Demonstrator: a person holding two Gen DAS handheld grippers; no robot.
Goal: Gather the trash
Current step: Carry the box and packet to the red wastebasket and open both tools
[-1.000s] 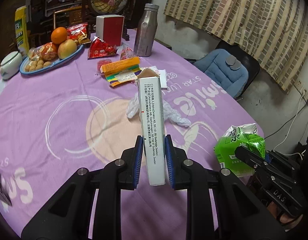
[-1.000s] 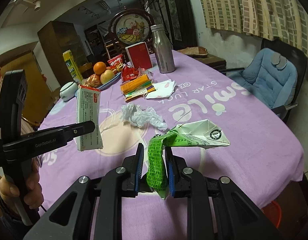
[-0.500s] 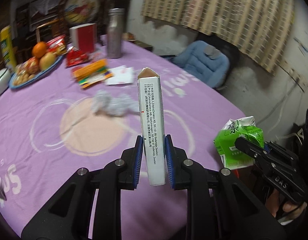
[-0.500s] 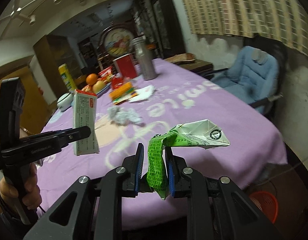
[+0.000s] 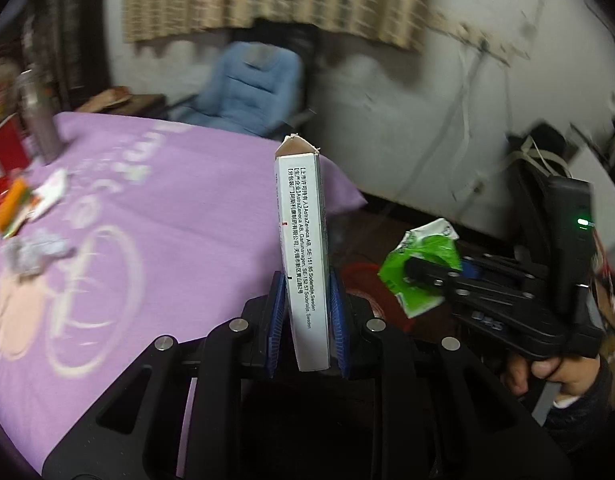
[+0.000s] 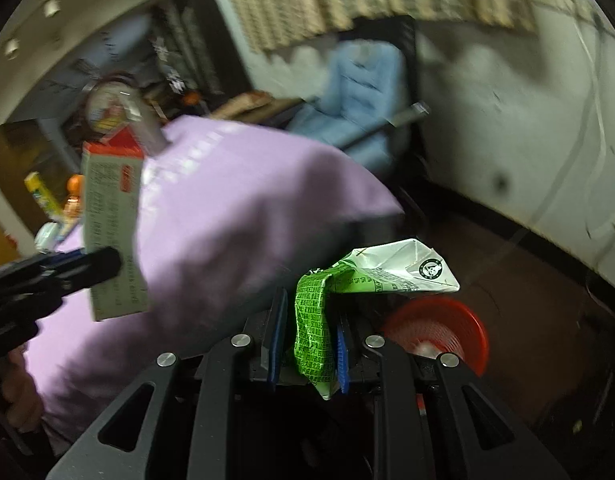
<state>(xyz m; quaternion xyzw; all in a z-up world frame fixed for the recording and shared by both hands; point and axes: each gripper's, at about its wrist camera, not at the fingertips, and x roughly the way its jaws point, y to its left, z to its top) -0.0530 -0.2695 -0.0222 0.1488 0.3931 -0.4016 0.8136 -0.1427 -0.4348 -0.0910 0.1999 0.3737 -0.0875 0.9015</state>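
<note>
Matt black plastic on left claw [image 5: 305,320] and right claw [image 6: 307,344], ribbed blue rubbery pads [image 5: 276,322], shiny metal screw heads. Smooth printed cardboard on white medicine box [image 5: 303,256], torn fibrous top flap. Crumpled glossy coated paper on green carton [image 6: 335,300]. Soft matt purple cloth over tabletop [image 5: 167,220], faded white print. Brushed metal flask [image 5: 37,120], dull sheen. Wrinkled white tissue wad [image 5: 35,252]. Red plastic mesh basket [image 6: 439,332], slightly glossy. Padded blue fabric chair [image 5: 247,84]. Rough, stained plaster wall [image 5: 427,100].
</note>
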